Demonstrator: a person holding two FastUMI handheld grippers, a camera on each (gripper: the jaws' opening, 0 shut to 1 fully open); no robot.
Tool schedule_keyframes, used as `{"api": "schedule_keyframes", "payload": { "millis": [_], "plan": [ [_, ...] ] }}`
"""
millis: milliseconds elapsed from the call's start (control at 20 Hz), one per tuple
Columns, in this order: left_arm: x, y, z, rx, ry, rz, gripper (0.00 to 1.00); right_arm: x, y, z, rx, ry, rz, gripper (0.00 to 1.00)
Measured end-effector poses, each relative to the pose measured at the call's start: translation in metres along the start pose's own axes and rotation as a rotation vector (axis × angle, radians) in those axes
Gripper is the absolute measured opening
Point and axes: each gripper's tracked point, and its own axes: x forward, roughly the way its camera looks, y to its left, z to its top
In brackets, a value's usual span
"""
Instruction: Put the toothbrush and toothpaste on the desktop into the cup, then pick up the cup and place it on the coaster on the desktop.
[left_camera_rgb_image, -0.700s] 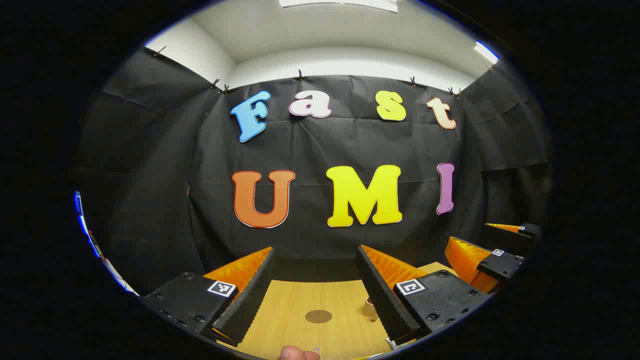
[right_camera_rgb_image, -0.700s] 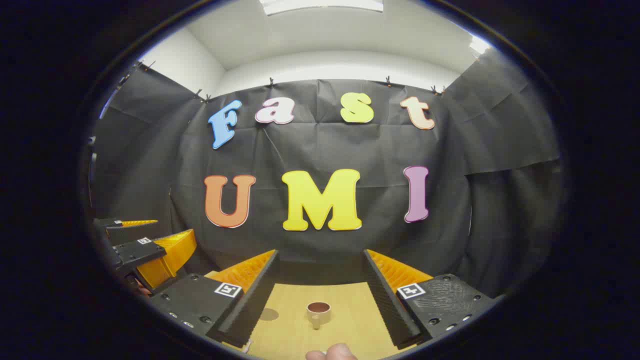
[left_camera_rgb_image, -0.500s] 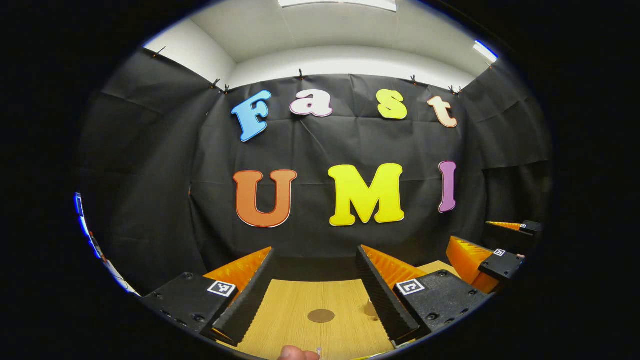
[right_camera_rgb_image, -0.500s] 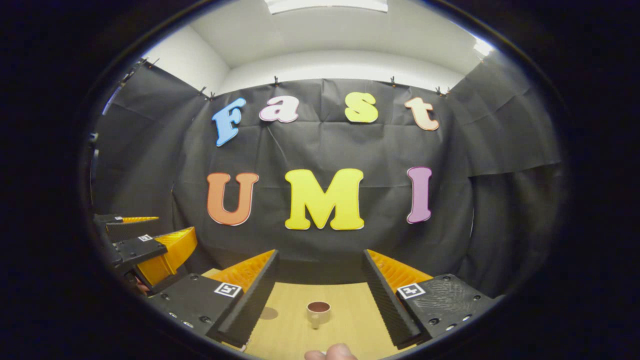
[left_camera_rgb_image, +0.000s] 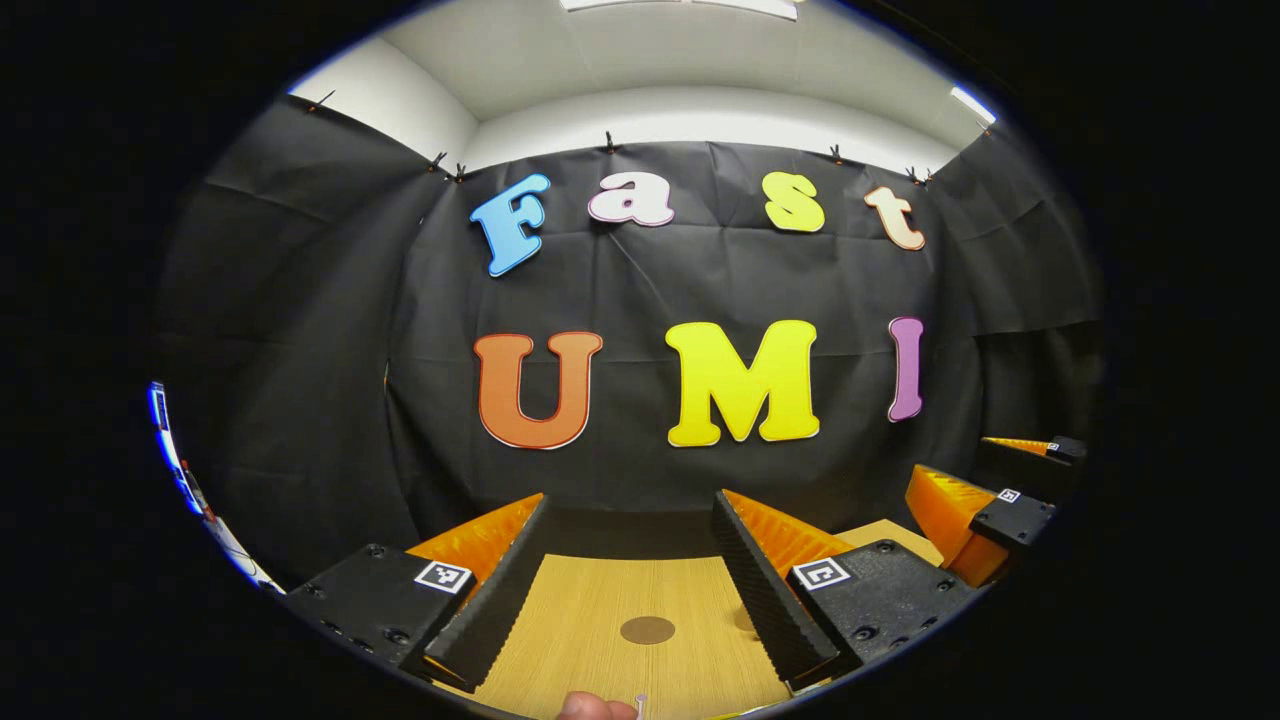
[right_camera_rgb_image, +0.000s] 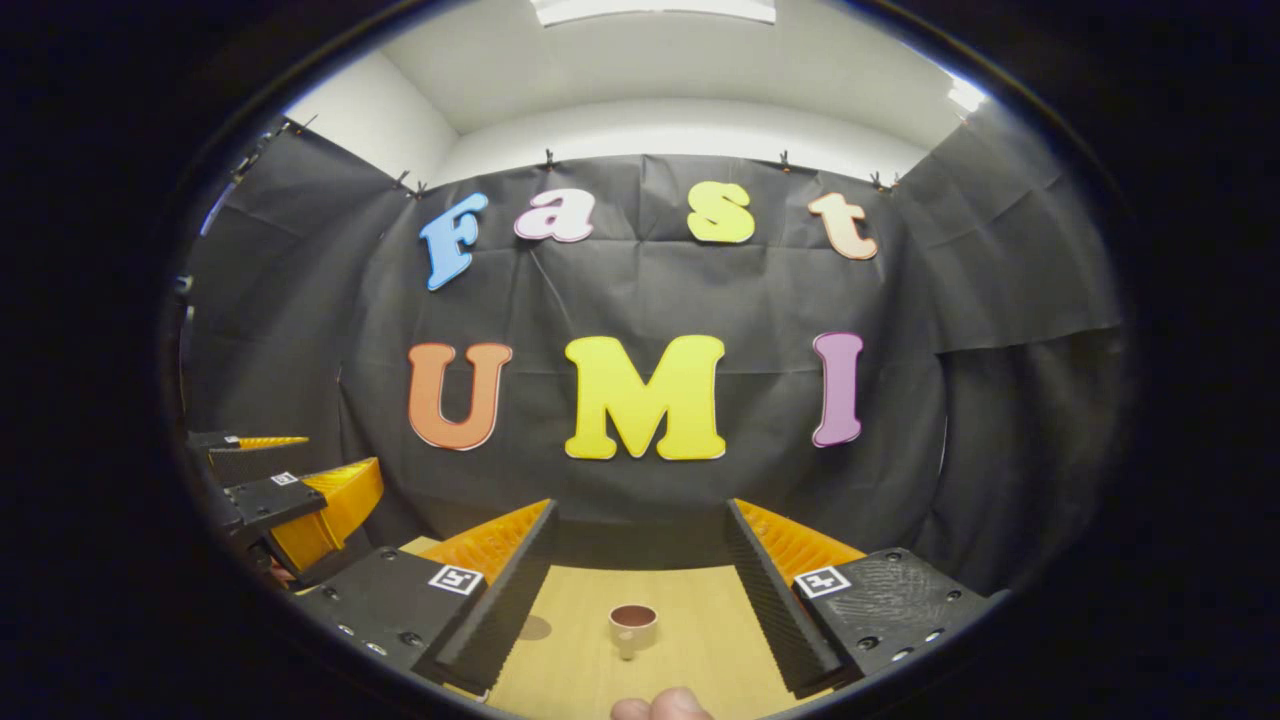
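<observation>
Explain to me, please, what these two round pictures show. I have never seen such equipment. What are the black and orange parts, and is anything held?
Each picture comes from a camera riding on a hand-held gripper, looking forward along its two fingers. In the left gripper view, the left gripper is open and holds nothing; beyond it a round brown coaster lies on the wooden desktop. In the right gripper view, the right gripper is also open and empty, with a small cup standing ahead. Each view also shows the other gripper at its side.

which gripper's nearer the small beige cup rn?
Right, as far as the views show. The small beige cup stands centred ahead between the right gripper fingers; for the left gripper it's mostly hidden behind one finger.
</observation>
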Motion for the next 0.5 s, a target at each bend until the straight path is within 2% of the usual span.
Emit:
{"api": "schedule_keyframes", "payload": {
  "millis": [500],
  "plan": [
    [0.003,-0.01,-0.021,-0.032,0.035,-0.029,1.0,0.003,-0.011,-0.029,-0.014,0.083,-0.008,0.97]
  ]
}}
